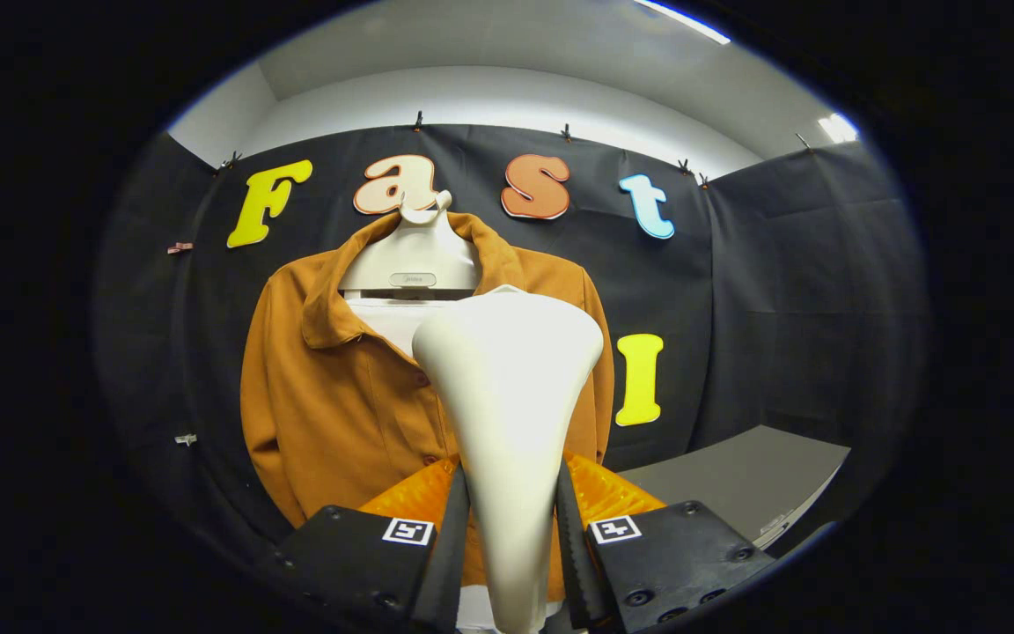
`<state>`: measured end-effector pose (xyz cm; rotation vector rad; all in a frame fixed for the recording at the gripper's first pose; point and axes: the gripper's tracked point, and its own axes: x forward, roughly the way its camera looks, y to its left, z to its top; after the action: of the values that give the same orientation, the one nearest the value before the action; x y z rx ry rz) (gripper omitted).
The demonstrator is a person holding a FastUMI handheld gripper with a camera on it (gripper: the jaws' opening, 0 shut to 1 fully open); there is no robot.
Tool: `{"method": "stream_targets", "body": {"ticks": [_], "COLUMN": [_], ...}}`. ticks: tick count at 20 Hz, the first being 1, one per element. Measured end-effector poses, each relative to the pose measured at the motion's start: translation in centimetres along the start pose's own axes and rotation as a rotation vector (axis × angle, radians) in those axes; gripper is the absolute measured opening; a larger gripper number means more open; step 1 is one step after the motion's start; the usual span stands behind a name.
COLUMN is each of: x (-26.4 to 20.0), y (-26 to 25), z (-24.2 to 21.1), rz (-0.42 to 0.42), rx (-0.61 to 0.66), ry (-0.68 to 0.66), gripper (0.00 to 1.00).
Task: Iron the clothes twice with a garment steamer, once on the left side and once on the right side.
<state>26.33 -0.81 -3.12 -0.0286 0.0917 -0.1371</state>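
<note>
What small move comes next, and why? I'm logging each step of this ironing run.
Probably push the steamer forward to the shirt. The tool is shut on the steamer's handle, its head upright before the shirt on its hanger; contact can't be judged.

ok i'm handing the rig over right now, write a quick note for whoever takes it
Hand-held gripper: shut on the white garment steamer, both fingers pressing its handle, head raised upright.
Brown shirt: hangs on a white hanger against the booth wall, just beyond the steamer head; whether the head touches the fabric can't be told.
Grey table: to the right.
Done: steamer picked up.
Left: passes down the left and right sides; none can be confirmed done.
</note>
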Motion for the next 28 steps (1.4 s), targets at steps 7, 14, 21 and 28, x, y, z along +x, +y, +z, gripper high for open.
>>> {"method": "stream_targets", "body": {"ticks": [7,14,21,28], "x": [-0.2,-0.2,0.2,0.5], "y": [-0.4,-0.5,-0.8,-1.2], "z": [0.1,0.2,0.2,-0.1], "rz": [0.002,0.005,0.005,0.013], "rx": [0.002,-0.001,0.000,0.002], "ry": [-0.007,-0.006,-0.004,0.003], "gripper": [0.50,0.50,0.50,0.50]}}
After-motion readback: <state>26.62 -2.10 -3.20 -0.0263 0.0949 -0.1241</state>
